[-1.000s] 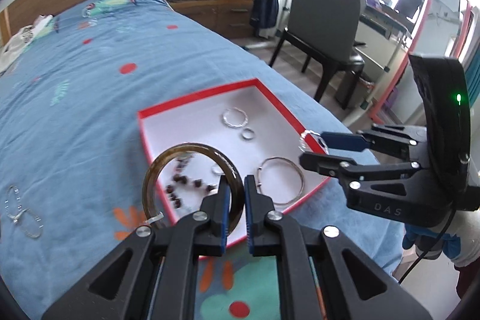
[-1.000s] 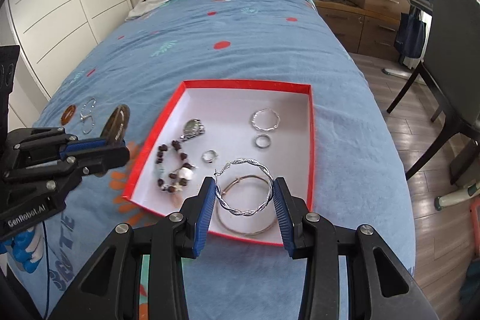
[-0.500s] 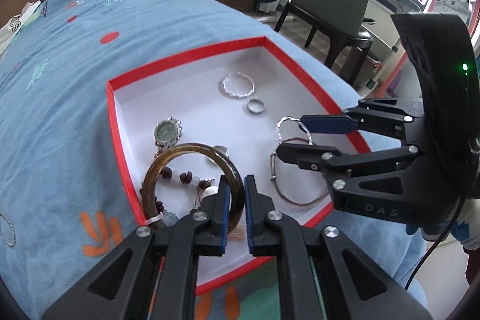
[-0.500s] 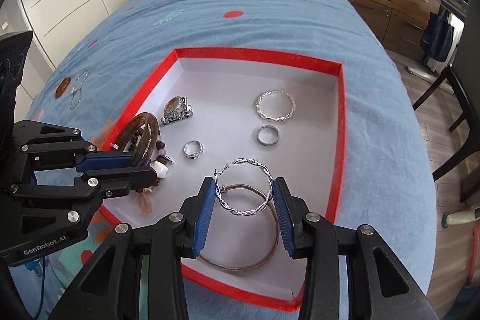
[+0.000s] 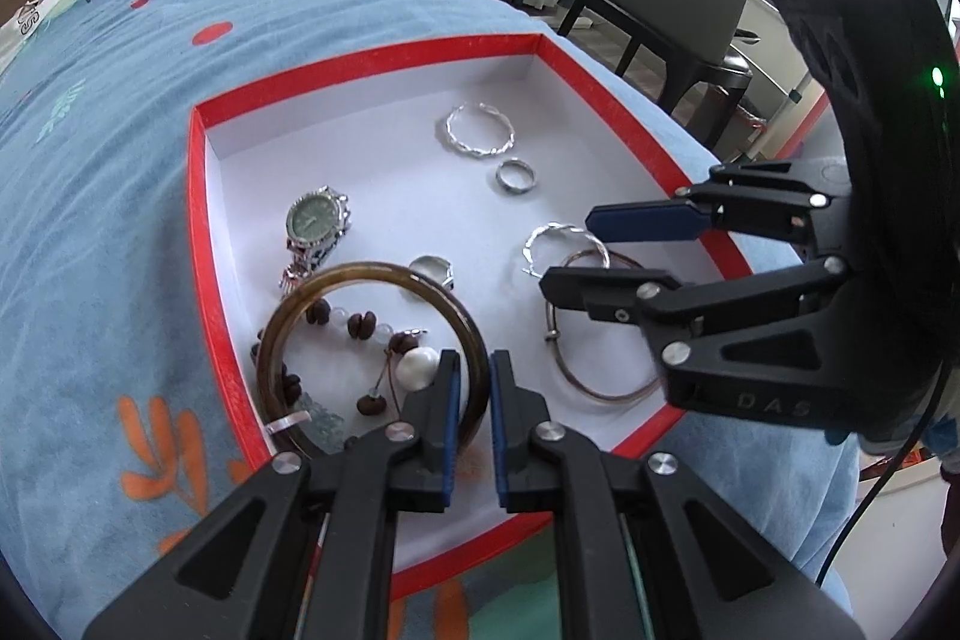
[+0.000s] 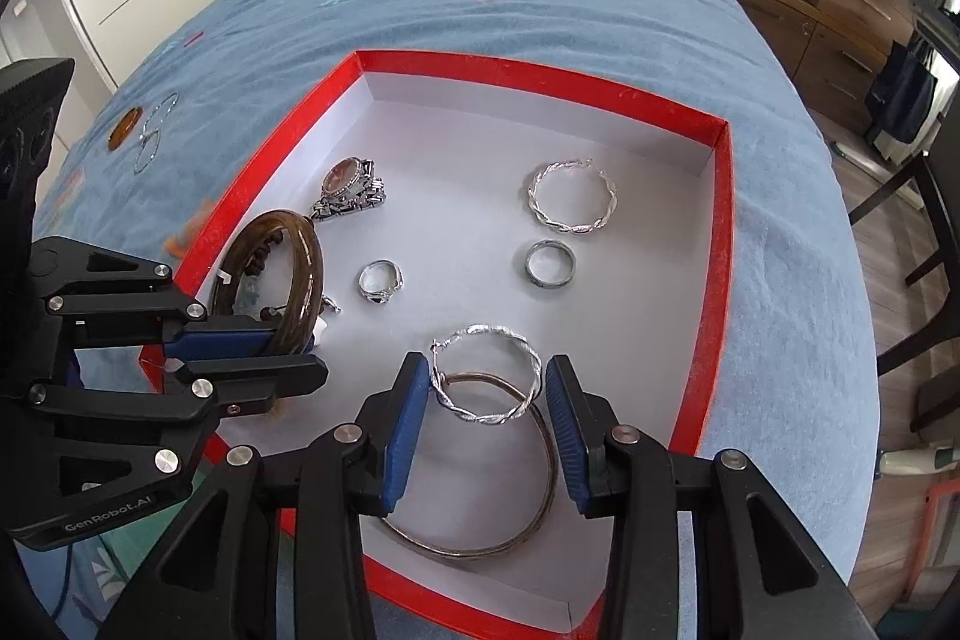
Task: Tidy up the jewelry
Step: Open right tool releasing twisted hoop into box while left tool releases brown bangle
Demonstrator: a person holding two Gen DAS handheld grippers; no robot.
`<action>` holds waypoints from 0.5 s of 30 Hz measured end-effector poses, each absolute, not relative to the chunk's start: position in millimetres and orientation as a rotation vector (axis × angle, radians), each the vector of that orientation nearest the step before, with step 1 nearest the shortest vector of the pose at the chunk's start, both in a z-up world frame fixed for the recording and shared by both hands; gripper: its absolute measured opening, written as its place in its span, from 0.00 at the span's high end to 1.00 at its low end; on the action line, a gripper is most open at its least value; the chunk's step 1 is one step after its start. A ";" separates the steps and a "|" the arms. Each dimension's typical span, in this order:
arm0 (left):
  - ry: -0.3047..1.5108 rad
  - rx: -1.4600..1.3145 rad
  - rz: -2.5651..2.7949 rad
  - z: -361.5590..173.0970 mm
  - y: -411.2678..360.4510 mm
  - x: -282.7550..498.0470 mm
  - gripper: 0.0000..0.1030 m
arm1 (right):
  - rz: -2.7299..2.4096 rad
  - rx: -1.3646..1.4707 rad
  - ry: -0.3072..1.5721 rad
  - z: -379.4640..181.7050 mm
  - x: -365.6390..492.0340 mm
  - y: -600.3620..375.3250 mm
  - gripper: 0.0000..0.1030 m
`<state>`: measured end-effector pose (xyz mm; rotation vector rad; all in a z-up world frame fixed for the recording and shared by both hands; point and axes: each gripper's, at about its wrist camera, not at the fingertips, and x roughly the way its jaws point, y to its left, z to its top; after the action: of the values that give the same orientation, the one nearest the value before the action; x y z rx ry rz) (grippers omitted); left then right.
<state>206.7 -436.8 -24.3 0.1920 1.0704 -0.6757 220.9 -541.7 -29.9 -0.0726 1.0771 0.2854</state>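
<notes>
Both grippers have dropped lower over the red-rimmed tray point(image 6: 723, 244). The left gripper point(image 5: 471, 388) clamps a brown bangle point(image 5: 336, 280) above the beaded bracelet point(image 5: 360, 325) at seven o'clock; the right gripper point(image 6: 487, 394) pinches a twisted silver hoop point(image 6: 486, 376) at five o'clock. Released here, each piece could land tangled on jewelry beneath.

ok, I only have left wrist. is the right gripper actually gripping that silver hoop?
Observer: Yes, right wrist shows the twisted silver hoop pinched between both pads of the right gripper.
Operator: Touching the bangle below?
Observer: The hoop covers the far arc of the thin bronze bangle lying flat; contact cannot be told.
Operator: Anything outside the box?
Observer: Thin silver hoops and an amber oval piece lie on the blue bedspread, left of the red-rimmed box.
</notes>
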 end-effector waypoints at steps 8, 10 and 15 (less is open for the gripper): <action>1.091 0.180 -0.672 -26.7 -436.2 207.9 0.88 | 0.284 -0.096 1.092 -29.8 218.3 -543.7 0.58; 1.097 0.175 -0.672 -26.8 -436.4 208.9 0.88 | 0.280 -0.097 1.090 -29.4 216.3 -543.3 0.57; 1.107 0.166 -0.677 -25.3 -434.7 210.5 0.87 | 0.272 -0.061 1.074 -23.5 207.0 -548.0 0.56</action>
<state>210.5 -434.7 -25.3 0.1657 1.1070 -0.6768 207.0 -548.0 -23.5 -0.0614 1.0741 0.2718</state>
